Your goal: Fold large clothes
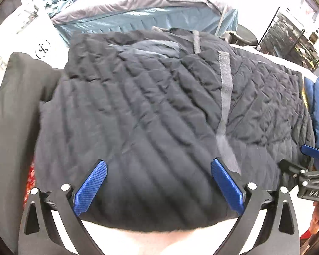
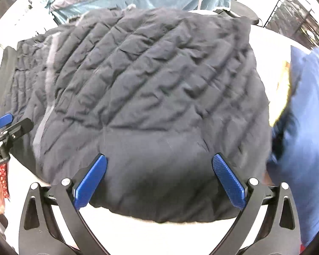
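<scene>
A dark navy quilted jacket [image 1: 151, 110] with a grey strip [image 1: 225, 89] lies spread on a white surface; it also shows in the right wrist view [image 2: 155, 89]. My left gripper [image 1: 158, 165] is open, its blue fingers [image 1: 91, 187] wide apart over the jacket's near edge, holding nothing. My right gripper [image 2: 159, 161] is open too, its blue fingers [image 2: 227, 180] astride the near hem. Each gripper shows at the edge of the other's view: the right one [image 1: 310, 170] and the left one [image 2: 4, 127].
A black garment [image 1: 14, 110] lies left of the jacket. A blue garment [image 2: 308, 127] lies to its right. A teal and grey bedding pile [image 1: 142, 14] sits behind. A dark wire rack [image 1: 291, 40] stands at the back right. White surface [image 1: 151, 242] shows in front.
</scene>
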`<action>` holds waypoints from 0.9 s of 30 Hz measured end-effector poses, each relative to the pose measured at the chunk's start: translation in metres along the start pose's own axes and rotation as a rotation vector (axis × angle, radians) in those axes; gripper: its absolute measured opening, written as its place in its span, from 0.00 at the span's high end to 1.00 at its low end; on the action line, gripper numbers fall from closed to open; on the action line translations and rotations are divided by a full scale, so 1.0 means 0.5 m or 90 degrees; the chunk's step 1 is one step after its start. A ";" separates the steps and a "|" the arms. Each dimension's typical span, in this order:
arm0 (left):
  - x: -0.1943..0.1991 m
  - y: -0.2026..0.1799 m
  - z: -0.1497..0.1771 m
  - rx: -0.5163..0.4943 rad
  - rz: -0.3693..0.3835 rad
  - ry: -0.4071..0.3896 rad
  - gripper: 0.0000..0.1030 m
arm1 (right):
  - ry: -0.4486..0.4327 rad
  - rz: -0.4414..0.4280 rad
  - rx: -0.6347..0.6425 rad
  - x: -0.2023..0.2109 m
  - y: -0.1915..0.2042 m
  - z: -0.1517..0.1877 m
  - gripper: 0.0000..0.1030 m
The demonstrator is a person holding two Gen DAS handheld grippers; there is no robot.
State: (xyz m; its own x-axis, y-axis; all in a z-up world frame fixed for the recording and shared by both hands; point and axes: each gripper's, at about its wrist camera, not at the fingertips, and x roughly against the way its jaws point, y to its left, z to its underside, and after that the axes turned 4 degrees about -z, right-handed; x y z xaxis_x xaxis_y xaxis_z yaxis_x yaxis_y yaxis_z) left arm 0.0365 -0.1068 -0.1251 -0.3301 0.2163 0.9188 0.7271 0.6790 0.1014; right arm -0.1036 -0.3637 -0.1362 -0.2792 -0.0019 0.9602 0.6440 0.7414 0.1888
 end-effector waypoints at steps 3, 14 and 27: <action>0.028 0.038 0.021 -0.009 -0.026 -0.015 0.06 | -0.013 -0.008 -0.016 0.016 -0.021 0.036 0.04; 0.058 0.278 0.063 0.161 -0.042 -0.001 0.06 | -0.060 -0.079 -0.216 0.073 -0.191 0.155 0.04; -0.060 0.377 0.033 0.267 0.111 0.077 0.06 | -0.045 -0.224 -0.370 0.000 -0.303 0.204 0.04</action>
State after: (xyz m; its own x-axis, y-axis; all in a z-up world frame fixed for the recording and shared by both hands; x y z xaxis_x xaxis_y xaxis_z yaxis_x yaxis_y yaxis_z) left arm 0.1735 0.0262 -0.1399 -0.1337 0.2855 0.9490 0.4507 0.8704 -0.1983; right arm -0.2738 -0.4074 -0.1858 -0.5755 -0.1181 0.8092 0.7784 0.2243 0.5863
